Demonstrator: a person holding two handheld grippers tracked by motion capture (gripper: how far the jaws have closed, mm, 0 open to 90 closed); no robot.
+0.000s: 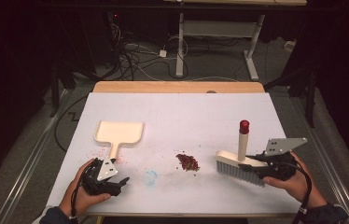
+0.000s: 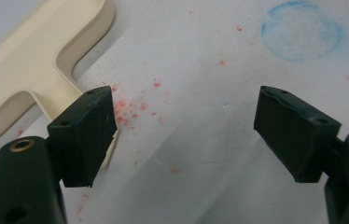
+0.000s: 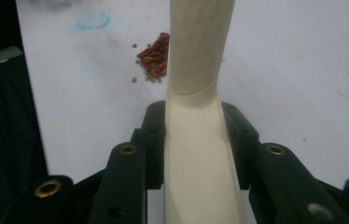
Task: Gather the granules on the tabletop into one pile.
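Sweeping job in hand. The right gripper [image 1: 252, 167] is clamping the brush [image 1: 240, 161] across its cream back, jaws drawn in tight on both sides of the plastic, as the right gripper view shows. The brush is standing at the right of the table [image 1: 182, 112], bristles down on the white surface, its handle with the red cap [image 1: 244, 126] sticking upward. It looks light and rigid; the smooth plastic may be slippery, so a hold low on the back, close to the bristles, seems the sound place. The bristles will give under pressure.

The pile of red and green bits [image 1: 188, 162] is lying near the table's middle, just left of the brush.

The left gripper [image 1: 116, 183] is resting low at the near left, jaws standing wide apart and holding nothing, beside the handle of the dustpan [image 1: 119, 132]. The pan looks light, stiff and thin-walled; its flat handle is the obvious grip. Red specks [image 2: 126, 114] are scattered there.

Both hands are coming in from the near edge, the right wrist angled inward toward the pile.
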